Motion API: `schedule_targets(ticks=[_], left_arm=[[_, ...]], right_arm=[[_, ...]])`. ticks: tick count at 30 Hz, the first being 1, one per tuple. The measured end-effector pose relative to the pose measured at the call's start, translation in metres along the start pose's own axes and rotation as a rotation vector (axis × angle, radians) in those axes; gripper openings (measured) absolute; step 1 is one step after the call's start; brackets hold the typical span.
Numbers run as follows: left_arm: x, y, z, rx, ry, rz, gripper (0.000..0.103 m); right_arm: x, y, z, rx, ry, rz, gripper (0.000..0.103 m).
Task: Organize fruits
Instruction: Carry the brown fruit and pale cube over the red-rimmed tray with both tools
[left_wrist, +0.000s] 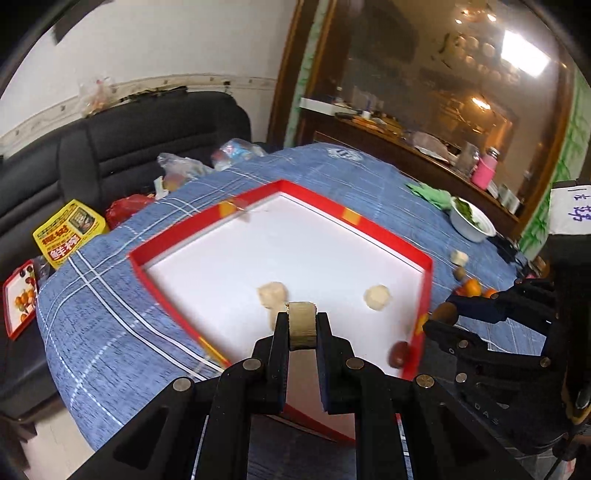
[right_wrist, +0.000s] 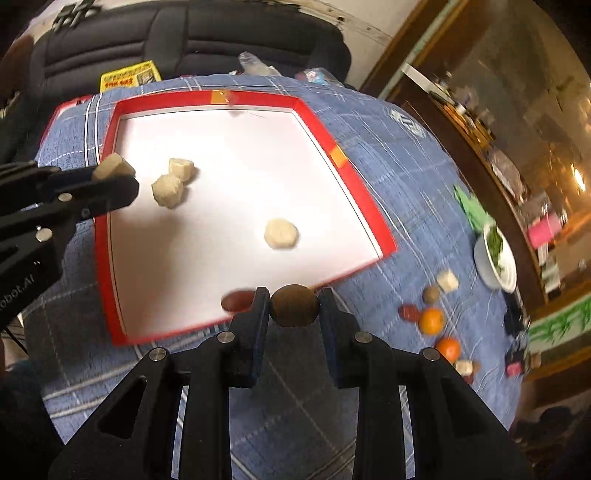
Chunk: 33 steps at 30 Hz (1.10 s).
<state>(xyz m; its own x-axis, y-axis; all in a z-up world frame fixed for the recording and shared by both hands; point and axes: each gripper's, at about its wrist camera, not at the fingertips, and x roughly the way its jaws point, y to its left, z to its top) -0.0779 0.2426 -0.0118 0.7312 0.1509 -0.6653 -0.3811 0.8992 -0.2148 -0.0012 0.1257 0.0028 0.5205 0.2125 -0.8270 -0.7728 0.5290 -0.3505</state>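
Observation:
A red-rimmed box lid with a white floor lies on the blue checked cloth. Pale peeled fruit chunks and a dark red jujube lie in it. My left gripper is shut on a pale fruit chunk above the lid's near-left part. My right gripper is shut on a brown round fruit over the lid's near-right edge.
Loose fruits lie on the cloth right of the lid: two oranges, a red jujube, a brown fruit, a pale chunk. A white bowl of greens stands beyond. A yellow packet lies at the left.

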Motion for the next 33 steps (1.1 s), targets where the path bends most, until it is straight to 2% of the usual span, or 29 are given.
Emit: schedule_targets(ticks=[10,33], left_arm=[[0.016,0.024,0.012,-0.043,0.003,0.017,0.012],[0.045,0.031,0.031,-0.046,0.023,0.051,0.012]], right_arm=[[0.014,0.018,0.036,-0.099,0.007,-0.043,0.026],[0.038,0.015,0.055,-0.088,0.002,-0.021,0.026]])
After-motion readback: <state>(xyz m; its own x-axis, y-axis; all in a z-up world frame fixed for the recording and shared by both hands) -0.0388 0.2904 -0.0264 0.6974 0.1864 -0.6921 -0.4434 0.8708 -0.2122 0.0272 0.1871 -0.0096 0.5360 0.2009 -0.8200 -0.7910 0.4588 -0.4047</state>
